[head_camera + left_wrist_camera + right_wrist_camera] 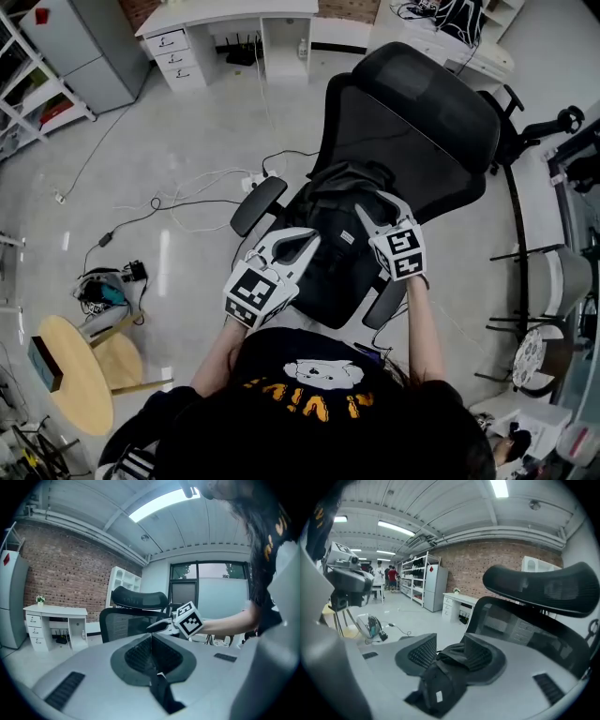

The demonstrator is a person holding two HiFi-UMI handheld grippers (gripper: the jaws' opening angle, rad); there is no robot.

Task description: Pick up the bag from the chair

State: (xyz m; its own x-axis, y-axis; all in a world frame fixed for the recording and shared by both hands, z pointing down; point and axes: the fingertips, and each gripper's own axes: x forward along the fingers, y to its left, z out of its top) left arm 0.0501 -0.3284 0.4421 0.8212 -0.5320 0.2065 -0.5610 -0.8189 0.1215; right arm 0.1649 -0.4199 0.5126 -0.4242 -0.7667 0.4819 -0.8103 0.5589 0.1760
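A black bag (330, 230) lies slumped on the seat of a black mesh office chair (412, 131). My right gripper (375, 208) hovers over the bag's right side. In the right gripper view its jaws (450, 656) stand partly apart, and the bag (438, 684), with a small white tag, bulges up between them; its pads (417, 653) do not press on it. My left gripper (312, 236) is just left of the bag, above the seat's front. In the left gripper view its jaws (151, 641) meet in a line, and the right gripper's marker cube (190, 619) shows ahead.
The chair's armrests (258, 204) flank the seat. Cables and a power strip (251, 180) trail over the floor to the left. A white desk with drawers (225, 28) stands behind, a round wooden table (80, 370) at front left. Shelves and another chair (539, 127) crowd the right.
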